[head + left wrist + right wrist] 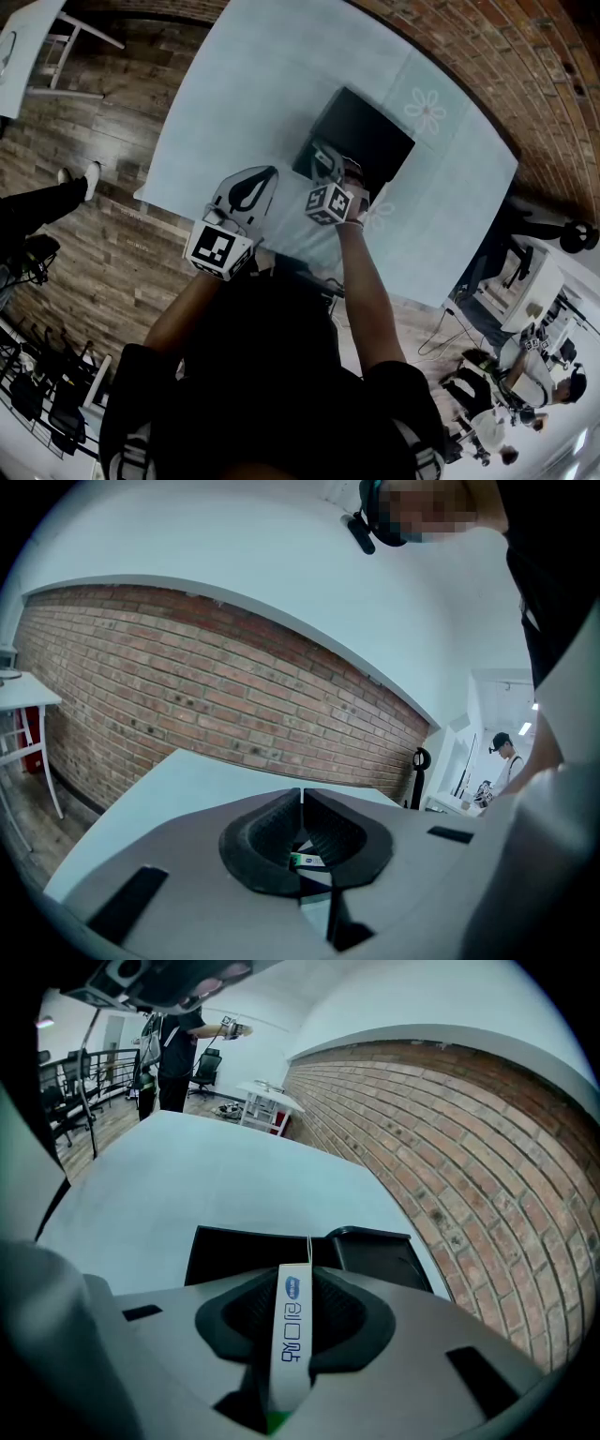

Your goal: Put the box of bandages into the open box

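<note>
The right gripper [306,1274] pinches a thin white cardboard box of bandages with blue lettering [292,1333] edge-on between its dark ribbed pads [352,1321], the box standing upright in the grip with a strip of green at its lower end. Just beyond those jaws lies the black rectangular open box [239,1246], its raised lid [375,1252] to the right of it, both on the pale blue table [216,1171] that runs along a red brick wall [450,1129]. From the head view the right gripper [328,161] hangs over the near edge of the black box [370,131], its marker cube [330,202] towards the person, so the bandage box is still in the grip above that edge and not yet inside; whether it touches the rim is hard to tell from here. The left gripper [269,175] is held beside it, nearer the table's front edge and apart from the black box. In its own view the left gripper [302,797] has its jaws pressed together at the tips with nothing clamped between them; a small white and green scrap [306,860] shows through the gap below the pads, too small to identify
</note>
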Demonstrator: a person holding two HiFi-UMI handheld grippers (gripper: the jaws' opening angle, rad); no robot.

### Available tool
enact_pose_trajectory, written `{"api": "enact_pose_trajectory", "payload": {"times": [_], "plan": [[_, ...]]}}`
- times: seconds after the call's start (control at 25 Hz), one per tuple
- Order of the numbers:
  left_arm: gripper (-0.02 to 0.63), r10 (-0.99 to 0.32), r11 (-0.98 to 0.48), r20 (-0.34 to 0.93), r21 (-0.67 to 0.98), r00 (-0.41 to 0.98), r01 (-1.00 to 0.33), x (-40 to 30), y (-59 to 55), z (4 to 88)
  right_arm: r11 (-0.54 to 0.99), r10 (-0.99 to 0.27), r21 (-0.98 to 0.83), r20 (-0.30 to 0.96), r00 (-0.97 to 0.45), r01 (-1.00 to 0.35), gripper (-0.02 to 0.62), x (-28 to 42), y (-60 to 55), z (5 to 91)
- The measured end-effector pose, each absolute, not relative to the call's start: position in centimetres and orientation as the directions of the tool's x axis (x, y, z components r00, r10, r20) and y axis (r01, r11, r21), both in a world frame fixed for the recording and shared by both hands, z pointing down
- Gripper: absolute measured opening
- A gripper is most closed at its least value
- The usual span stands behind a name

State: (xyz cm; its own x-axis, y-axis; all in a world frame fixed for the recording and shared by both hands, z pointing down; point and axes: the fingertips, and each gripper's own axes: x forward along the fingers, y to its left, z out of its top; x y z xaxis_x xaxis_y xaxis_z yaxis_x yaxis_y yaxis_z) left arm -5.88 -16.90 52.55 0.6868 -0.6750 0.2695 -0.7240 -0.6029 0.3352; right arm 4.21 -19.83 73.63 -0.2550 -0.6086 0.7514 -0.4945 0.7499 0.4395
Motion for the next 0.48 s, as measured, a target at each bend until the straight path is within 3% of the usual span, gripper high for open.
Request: {"api": "enact_pose_trajectory", "payload": {"times": [0.48], "plan": [[0.038, -0.665, -0.605, 0.269, 0.353, 0.697, -0.714, -5.60, -16.54, 52.81, 0.777, -0.559, 0.360, 0.770, -0.306, -0.516, 0.168, 3.27, -18.95, 72.92]]}}
